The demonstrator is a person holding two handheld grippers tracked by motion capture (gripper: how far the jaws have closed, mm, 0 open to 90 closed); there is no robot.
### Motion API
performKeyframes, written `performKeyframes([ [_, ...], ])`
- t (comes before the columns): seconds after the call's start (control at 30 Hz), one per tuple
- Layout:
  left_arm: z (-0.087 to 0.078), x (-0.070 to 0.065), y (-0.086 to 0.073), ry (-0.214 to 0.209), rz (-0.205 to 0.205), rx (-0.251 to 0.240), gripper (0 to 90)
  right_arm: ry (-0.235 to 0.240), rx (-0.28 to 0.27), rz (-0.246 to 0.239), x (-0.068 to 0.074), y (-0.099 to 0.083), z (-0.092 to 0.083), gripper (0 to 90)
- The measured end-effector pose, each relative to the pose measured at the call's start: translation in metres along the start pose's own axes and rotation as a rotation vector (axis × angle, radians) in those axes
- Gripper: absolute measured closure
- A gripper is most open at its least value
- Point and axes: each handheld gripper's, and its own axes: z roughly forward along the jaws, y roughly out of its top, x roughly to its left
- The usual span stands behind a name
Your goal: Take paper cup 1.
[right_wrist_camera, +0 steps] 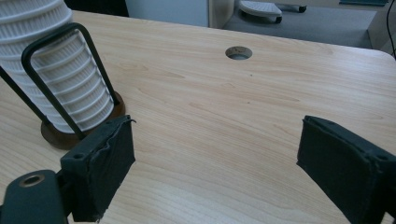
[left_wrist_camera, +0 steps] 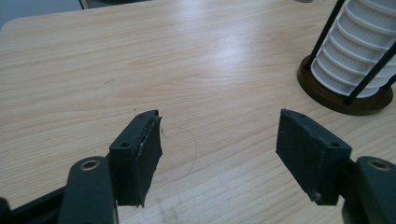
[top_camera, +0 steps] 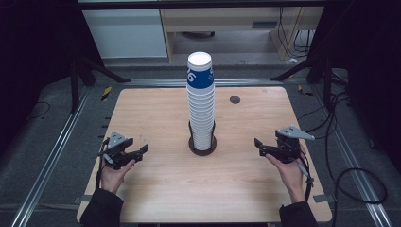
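Both grippers, left [top_camera: 135, 153] and right [top_camera: 265, 146], gape wide and empty, flanking the tall paper-cup stack [top_camera: 201, 101] in its stand [top_camera: 202, 145] mid-table; an off-centre nudge could topple it

High view: dim room, black at 9 and 3 o'clock, brighter floor strip at 12. Light falls from above onto the pale wood-grain worktop [top_camera: 161, 118]; the top rim of the tall stack of white ribbed paper cups [top_camera: 201, 101] is glaring, blown out. Picture soft, low detail. Left gripper view: broad sheen on the worktop toward 12, near black claw pads slightly blurred. Right gripper view: even light, soft shadow under the pads.
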Motion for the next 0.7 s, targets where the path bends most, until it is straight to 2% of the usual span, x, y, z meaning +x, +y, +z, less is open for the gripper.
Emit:
performKeyframes([
  [0.1,0.002,-0.004,0.0,-0.011,0.01,0.013,28.7,-0.005,0.006,-0.021,-0.002,-0.001,0.0,9.9],
  [0.3,0.003,-0.007,-0.001,-0.025,0.014,0.026,25.7,0.011,-0.019,-0.005,-0.002,0.002,-0.007,9.4],
  [0.43,0.001,-0.01,-0.001,-0.04,0.005,-0.006,22.0,0.049,-0.074,-0.001,0.003,0.016,-0.015,8.4],
  [0.7,0.003,-0.011,-0.002,-0.057,0.0,0.004,18.3,0.108,-0.155,-0.025,0.016,0.044,-0.023,7.3],
])
